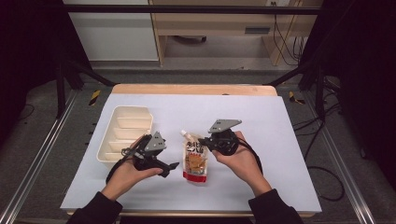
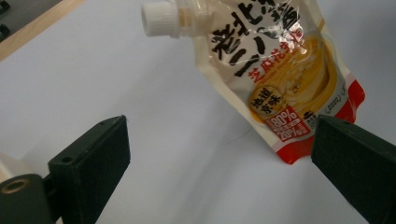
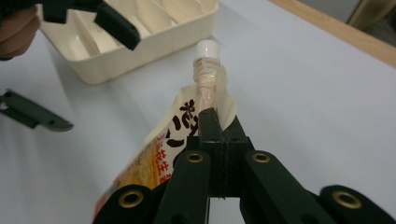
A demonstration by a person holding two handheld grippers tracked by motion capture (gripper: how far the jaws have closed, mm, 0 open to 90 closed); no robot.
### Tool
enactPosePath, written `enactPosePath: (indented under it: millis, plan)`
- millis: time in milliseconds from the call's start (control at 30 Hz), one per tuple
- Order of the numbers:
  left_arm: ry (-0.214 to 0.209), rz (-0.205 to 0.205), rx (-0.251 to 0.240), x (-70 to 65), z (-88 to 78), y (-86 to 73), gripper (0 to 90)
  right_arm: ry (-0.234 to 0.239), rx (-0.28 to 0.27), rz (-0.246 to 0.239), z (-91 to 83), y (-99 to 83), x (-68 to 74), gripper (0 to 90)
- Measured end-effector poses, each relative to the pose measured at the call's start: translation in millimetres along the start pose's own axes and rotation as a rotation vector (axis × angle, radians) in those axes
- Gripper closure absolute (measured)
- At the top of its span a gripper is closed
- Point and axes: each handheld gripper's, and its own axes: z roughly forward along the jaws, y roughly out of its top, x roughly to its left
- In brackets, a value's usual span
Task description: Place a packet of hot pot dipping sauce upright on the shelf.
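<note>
A: Why is the right hand-held gripper (image 3: pixel 212 116) clamping shut on the glossy white-and-orange spouted sauce pouch (image 1: pixel 194 158)?
B: Probably steadying it where it's lying on the white counter (image 1: pixel 261 121), beside the cream divided plastic tray (image 1: pixel 122 133).
A: And the left hand-held gripper (image 2: pixel 219 163)?
B: It's gaping wide, holding nothing, aiming at the pouch's red bottom edge.

A lab: metal frame (image 1: pixel 42 154), floor cables (image 1: pixel 322 177), paper-covered table (image 1: pixel 261 121).

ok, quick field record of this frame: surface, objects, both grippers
surface: white sheet on wooden table
pouch: spouted sauce pouch, white cap, between the two grippers
tray: cream divided tray, left of pouch, empty
left gripper: jaws wide open, aimed at pouch, apart from it
right gripper: jaws shut on pouch's top, just below the spout
</note>
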Motion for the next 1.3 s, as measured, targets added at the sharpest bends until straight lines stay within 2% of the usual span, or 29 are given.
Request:
enactPosePath:
  millis: [33, 200, 300, 333, 433, 467, 500, 600, 667, 700, 867, 933, 1033, 1100, 1200, 1233, 1300]
  plan:
    - [0.003, 0.021, 0.025, 7.3, -6.2, 4.7, 4.3, 0.003, -0.002, -0.019, -0.1, 4.4, 2.6, 90.0]
    - [0.017, 0.028, 0.061, 18.8, -17.2, 10.9, 6.1, 0.024, -0.008, -0.067, 0.0, 16.9, 10.3, 90.0]
    - [-0.018, 0.025, 0.066, 26.6, -27.9, 17.6, 6.7, 0.046, -0.004, -0.096, 1.5, 22.3, 14.5, 90.0]
    - [-0.018, 0.025, 0.066, 26.6, -27.9, 17.6, 6.6, 0.046, -0.004, -0.096, 1.5, 22.3, 14.5, 90.0]
    - [-0.020, 0.074, 0.093, 28.5, -33.6, 24.0, 6.7, 0.067, -0.006, -0.129, 1.2, 26.0, 19.6, 90.0]
    - [-0.030, 0.081, 0.095, 29.5, -34.7, 25.7, 6.6, 0.068, -0.003, -0.135, 1.1, 26.8, 21.0, 90.0]
    - [-0.057, 0.093, 0.105, 31.0, -35.4, 28.4, 6.6, 0.071, -0.005, -0.139, 1.2, 27.6, 22.3, 90.0]
    - [-0.061, 0.108, 0.113, 31.6, -34.8, 30.3, 6.8, 0.082, -0.009, -0.151, 1.1, 28.6, 25.0, 90.0]
    - [-0.083, 0.110, 0.117, 31.5, -33.3, 31.2, 7.9, 0.090, -0.008, -0.174, 0.6, 30.1, 29.3, 90.0]
    - [-0.107, 0.121, 0.117, 30.8, -31.7, 31.4, 8.5, 0.093, -0.010, -0.178, 0.3, 30.3, 30.8, 90.0]
    - [-0.138, 0.113, 0.113, 28.8, -27.2, 32.4, 9.9, 0.108, -0.015, -0.199, -1.5, 30.3, 35.9, 90.0]
    - [-0.152, 0.125, 0.117, 27.4, -25.1, 33.7, 10.9, 0.118, -0.017, -0.211, -3.1, 30.2, 38.3, 90.0]
    - [-0.176, 0.141, 0.125, 24.9, -22.4, 37.4, 14.7, 0.126, -0.021, -0.230, -3.9, 30.1, 41.9, 90.0]
    - [-0.176, 0.147, 0.129, 24.3, -22.2, 38.4, 15.6, 0.127, -0.019, -0.235, -4.0, 29.9, 42.4, 90.0]
    - [-0.191, 0.155, 0.128, 22.6, -21.2, 40.3, 21.3, 0.131, -0.017, -0.236, -3.9, 29.7, 44.2, 90.0]
    - [-0.196, 0.163, 0.133, 22.2, -21.2, 41.0, 26.4, 0.132, -0.016, -0.238, -4.2, 29.9, 44.9, 90.0]
    - [-0.209, 0.169, 0.137, 21.1, -20.4, 42.0, 26.7, 0.135, -0.017, -0.242, -4.3, 30.1, 45.2, 90.0]
